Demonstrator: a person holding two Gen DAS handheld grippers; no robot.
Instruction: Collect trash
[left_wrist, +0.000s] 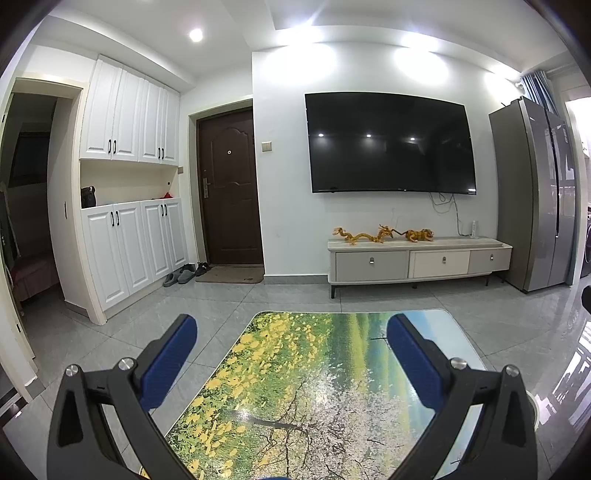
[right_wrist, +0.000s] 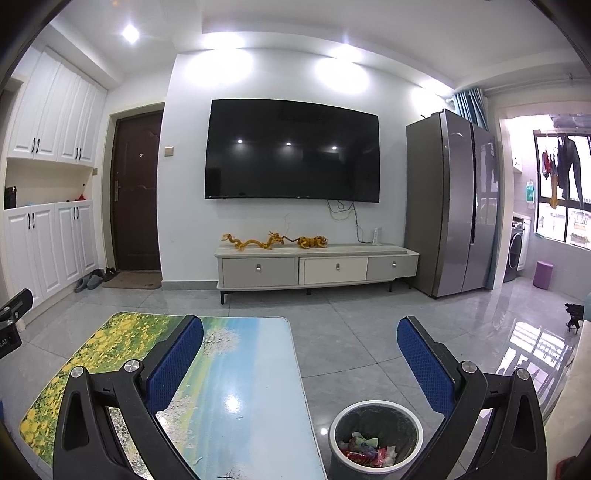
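Trash, crumpled colourful wrappers (right_wrist: 364, 448), already lies in the round white bin with a black liner (right_wrist: 375, 408) at 5 o'clock (on the floor beside the table). The flower-picture tabletop (left_wrist: 303, 376) looks bare. Left gripper (left_wrist: 291, 328) and right gripper (right_wrist: 300, 330) gape wide, holding nothing. Job looks nearly done.

Wall-mounted television (right_wrist: 293, 151) above low drawer cabinet (right_wrist: 317, 267) bearing golden dragon figures (right_wrist: 275, 240); grey refrigerator (right_wrist: 452, 201) right, brown door (right_wrist: 137, 192) left.
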